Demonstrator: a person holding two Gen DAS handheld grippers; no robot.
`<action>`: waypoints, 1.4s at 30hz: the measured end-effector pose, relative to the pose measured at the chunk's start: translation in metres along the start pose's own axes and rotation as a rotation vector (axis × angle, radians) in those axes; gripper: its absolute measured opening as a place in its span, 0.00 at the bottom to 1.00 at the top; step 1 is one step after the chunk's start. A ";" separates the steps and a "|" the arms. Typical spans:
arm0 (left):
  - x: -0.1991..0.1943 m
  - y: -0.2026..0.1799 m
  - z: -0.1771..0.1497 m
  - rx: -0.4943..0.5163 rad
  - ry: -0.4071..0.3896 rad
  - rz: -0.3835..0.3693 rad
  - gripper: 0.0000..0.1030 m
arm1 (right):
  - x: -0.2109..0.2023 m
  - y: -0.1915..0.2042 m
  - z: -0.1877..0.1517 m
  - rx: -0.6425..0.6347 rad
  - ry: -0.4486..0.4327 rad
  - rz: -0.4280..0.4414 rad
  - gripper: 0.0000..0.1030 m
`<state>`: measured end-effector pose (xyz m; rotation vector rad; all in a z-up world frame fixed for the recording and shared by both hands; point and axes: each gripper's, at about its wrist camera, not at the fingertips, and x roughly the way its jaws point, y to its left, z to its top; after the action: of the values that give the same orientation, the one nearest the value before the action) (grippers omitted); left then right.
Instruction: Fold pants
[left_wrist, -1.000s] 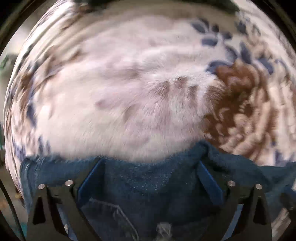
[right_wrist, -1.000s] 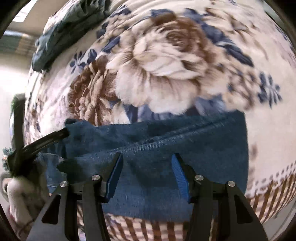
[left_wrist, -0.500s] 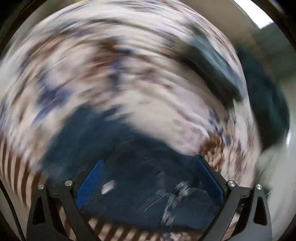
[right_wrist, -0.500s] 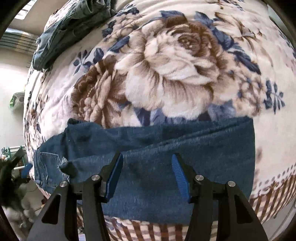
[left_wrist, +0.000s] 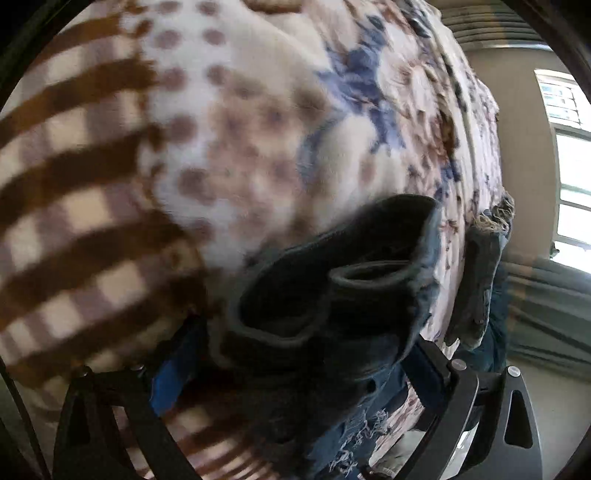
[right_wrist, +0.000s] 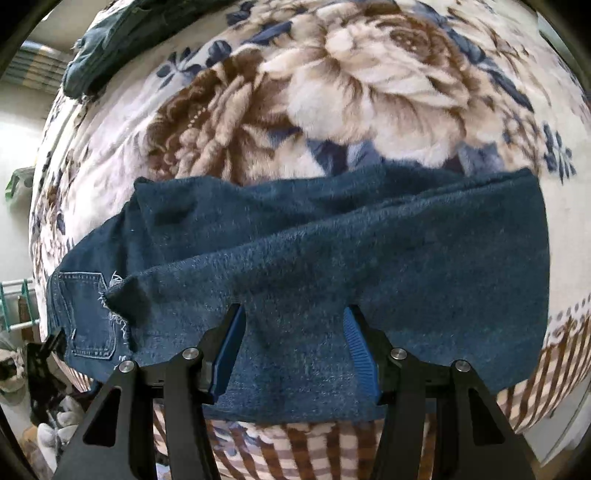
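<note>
Dark blue jeans (right_wrist: 369, 258) lie folded in a long band across the floral blanket (right_wrist: 369, 92), the back pocket (right_wrist: 88, 314) and frayed edge at the left end. My right gripper (right_wrist: 295, 314) points down on the band's near edge, its blue pads (right_wrist: 229, 347) apart, denim spanning between them, no pinch visible. In the left wrist view my left gripper (left_wrist: 299, 332) looks along the jeans (left_wrist: 332, 295) from one end, so their stacked folds show as loops. Its jaws stand wide with that bunched end between them. The left gripper (right_wrist: 40, 354) also shows by the pocket.
More dark denim clothes (right_wrist: 110, 40) lie piled at the blanket's far left corner. The blanket's brown striped border (right_wrist: 295, 450) hangs over the near bed edge. A window (left_wrist: 569, 166) and a wall lie beyond the bed; clutter sits on the floor at lower left (right_wrist: 22, 424).
The left gripper swung sideways and rolled, from looking down over the denim to looking along the jeans from their end. The right gripper sank closer to the band; its jaw width looks unchanged.
</note>
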<state>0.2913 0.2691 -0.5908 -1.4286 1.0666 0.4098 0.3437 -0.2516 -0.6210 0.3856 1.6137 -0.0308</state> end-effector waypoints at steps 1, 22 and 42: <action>-0.001 -0.005 -0.001 0.019 -0.009 -0.007 0.96 | 0.002 0.001 -0.001 0.003 0.004 -0.005 0.56; -0.046 -0.203 -0.200 0.943 -0.018 -0.062 0.23 | -0.034 -0.070 -0.026 0.106 -0.043 0.047 0.56; 0.137 -0.177 -0.393 1.275 0.249 0.425 0.32 | -0.106 -0.233 -0.019 0.160 -0.090 0.019 0.56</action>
<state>0.3658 -0.1709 -0.5176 -0.1093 1.4303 -0.1875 0.2673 -0.4899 -0.5659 0.5159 1.5228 -0.1612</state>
